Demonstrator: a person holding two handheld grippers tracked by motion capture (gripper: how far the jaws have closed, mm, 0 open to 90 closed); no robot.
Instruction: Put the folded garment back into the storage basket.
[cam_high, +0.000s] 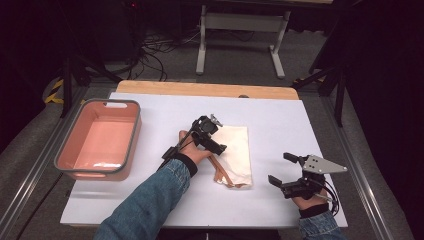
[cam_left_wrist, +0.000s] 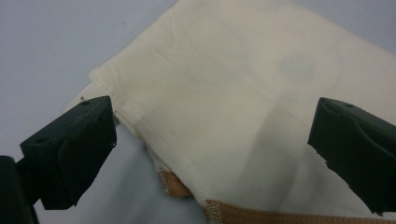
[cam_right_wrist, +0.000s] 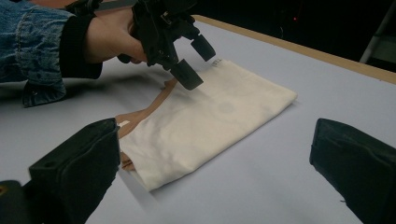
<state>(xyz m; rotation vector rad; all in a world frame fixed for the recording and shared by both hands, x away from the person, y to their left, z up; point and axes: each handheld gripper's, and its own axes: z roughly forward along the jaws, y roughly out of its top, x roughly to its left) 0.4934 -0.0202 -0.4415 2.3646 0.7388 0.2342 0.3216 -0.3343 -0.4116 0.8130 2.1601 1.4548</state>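
**Both grippers open over the folded cloth bag**

Much of the bag's tan strap was tucked under the cream fabric, so I could not tell how many straps there were; only strips showed at the near edge. My left forearm covered part of the table in front of the bag, and the far side of the room was too dark to make out.

I counted 1 cream cloth bag (cam_high: 235, 152), 1 pink bin (cam_high: 100, 137) with a grey rim, and 2 grippers. The bag lay flat near the middle of the white table (cam_high: 280, 115), with the bin well apart at the table's left edge.

My left gripper (cam_high: 212, 134) hung over the bag's left edge, jaws spread wide and gripping nothing; in the left gripper view they straddled the stitched hem and a corner of tan strap (cam_left_wrist: 177, 186). My right gripper (cam_high: 285, 170) sat near the table's right front, well apart from the bag, jaws wide open and empty.

A white desk frame (cam_high: 242, 30) and cables lay on the floor beyond.
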